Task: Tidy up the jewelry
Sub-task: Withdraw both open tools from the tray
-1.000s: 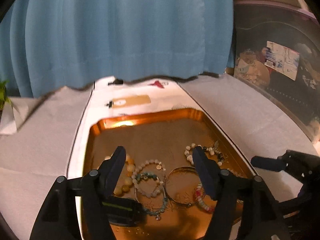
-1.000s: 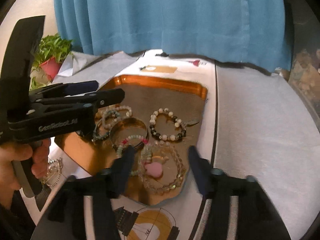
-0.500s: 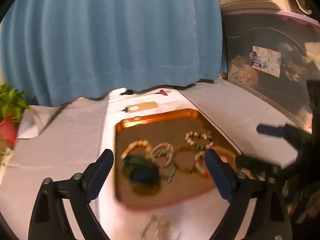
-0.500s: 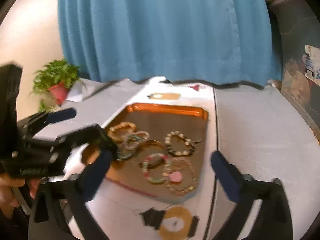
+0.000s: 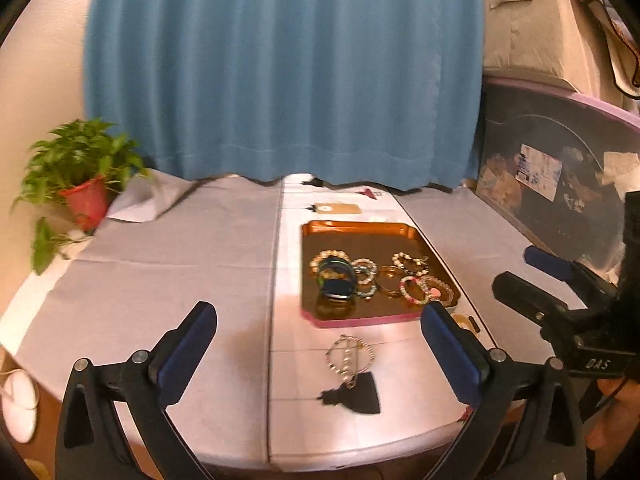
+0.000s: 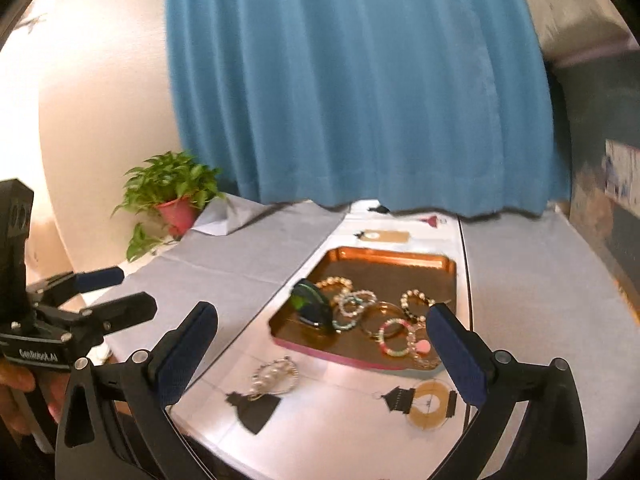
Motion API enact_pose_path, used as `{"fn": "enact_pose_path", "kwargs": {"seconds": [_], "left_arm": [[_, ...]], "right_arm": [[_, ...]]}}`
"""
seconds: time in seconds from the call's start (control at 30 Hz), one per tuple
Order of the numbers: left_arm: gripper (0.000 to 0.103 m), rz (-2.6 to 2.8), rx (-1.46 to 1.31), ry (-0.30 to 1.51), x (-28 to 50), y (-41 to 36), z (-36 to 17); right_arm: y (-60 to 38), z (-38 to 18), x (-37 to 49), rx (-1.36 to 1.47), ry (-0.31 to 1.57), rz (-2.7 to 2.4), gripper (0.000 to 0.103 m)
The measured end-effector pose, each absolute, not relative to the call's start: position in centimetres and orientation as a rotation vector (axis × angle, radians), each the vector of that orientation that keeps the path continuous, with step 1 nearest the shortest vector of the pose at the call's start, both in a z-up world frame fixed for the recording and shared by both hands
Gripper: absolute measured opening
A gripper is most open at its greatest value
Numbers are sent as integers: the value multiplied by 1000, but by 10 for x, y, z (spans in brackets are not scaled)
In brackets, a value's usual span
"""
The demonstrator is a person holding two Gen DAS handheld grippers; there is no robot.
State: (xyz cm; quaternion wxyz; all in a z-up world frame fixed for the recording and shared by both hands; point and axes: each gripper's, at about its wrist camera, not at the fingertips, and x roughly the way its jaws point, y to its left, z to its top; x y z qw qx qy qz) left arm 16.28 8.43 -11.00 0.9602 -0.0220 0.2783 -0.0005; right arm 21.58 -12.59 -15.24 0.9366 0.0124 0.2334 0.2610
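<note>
A copper tray (image 5: 360, 227) sits on the table's white runner and holds several beaded bracelets (image 5: 412, 262), a gold bangle (image 5: 390, 278) and a dark bangle (image 5: 338, 280). A pearl chain (image 5: 350, 356) lies on the runner in front of the tray. My left gripper (image 5: 319, 314) hangs above the table's near edge, its jaws opening with nothing between them. In the right wrist view the same tray (image 6: 392, 254) and pearl chain (image 6: 276, 374) show. My right gripper (image 6: 323, 314) stands open and empty, back from the tray.
A potted plant (image 5: 86, 192) stands at the table's far left corner. Behind the table hangs a blue curtain (image 5: 280, 80). A dark bin (image 5: 560, 184) stands along the right side. Grey cloth (image 5: 180, 264) covers the table left of the runner.
Both grippers have drawn back and up from over the tray toward the table's near edge, and both have opened wider. The dark bangle now lies free in the tray.
</note>
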Motion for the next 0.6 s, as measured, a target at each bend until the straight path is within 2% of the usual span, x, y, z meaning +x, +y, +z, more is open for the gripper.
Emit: {"fn": "enact_pose_path", "kwargs": {"seconds": [0.2, 0.37, 0.6], "left_arm": [[102, 23, -30, 565, 154, 103, -117], [102, 48, -105, 614, 173, 127, -161], [102, -19, -136, 694, 210, 124, -221]], "right_arm": [[-113, -165, 202, 41, 481, 556, 103], [-101, -207, 218, -24, 536, 500, 103], [-83, -263, 250, -11, 733, 632, 102]]}}
